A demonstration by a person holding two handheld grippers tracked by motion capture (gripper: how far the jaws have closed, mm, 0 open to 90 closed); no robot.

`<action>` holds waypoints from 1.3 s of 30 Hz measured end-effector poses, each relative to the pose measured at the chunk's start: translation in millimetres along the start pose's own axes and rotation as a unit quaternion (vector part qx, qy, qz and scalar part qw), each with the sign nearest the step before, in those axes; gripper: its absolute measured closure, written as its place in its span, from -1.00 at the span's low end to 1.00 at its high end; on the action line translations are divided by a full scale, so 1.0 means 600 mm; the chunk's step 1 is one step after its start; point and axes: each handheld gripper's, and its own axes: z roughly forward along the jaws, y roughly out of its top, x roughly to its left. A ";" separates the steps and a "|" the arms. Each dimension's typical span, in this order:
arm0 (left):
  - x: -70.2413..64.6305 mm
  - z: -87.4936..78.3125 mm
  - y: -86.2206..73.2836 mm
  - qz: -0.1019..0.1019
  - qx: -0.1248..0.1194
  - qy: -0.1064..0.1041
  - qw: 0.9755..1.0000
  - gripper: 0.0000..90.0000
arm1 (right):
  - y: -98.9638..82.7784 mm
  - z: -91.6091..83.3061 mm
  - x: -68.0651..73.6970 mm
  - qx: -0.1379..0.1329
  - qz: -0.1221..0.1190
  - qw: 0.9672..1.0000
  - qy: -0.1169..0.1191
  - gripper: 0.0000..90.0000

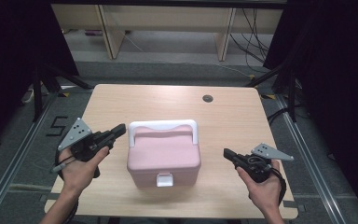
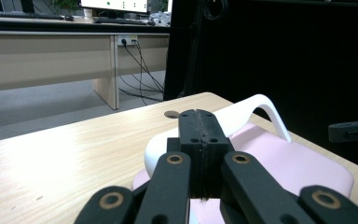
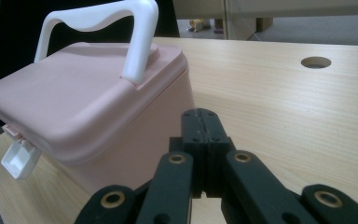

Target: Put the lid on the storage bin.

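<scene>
Wooden table [image 1: 242, 116] mid-frame, with a pink box [image 1: 163, 156] and its white handle [image 1: 165, 126] dead centre. Left gripper [image 1: 120, 130] sits just left of it, right gripper [image 1: 227, 153] lower right, both with jaws pressed together, holding nothing.

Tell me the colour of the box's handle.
White handle, clearest in the right gripper view.

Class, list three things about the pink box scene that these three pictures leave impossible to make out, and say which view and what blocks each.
1. Contents of the pink plastic box: its closed lid hides them in every view.
2. White front latch: hidden behind the left tongs in the left gripper view.
3. Person's upper arms: cut off by the high view's bottom edge.
4. Wooden table's round hole: too small to see inside.
</scene>
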 end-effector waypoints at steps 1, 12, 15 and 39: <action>0.001 0.000 -0.002 -0.001 -0.001 0.001 1.000 1.00 | 0.000 0.001 -0.001 0.001 -0.001 1.000 -0.003 1.00; 0.015 -0.012 -0.038 0.003 -0.017 0.028 0.999 0.95 | -0.008 0.002 -0.010 -0.001 0.002 1.000 -0.010 1.00; 0.023 -0.020 -0.052 0.008 -0.021 0.049 0.999 0.88 | -0.014 0.001 -0.017 -0.001 0.002 1.000 -0.021 1.00; 0.152 -0.076 -0.224 -0.012 -0.008 0.209 0.978 0.15 | -0.112 -0.042 -0.120 -0.014 0.033 0.989 -0.144 0.67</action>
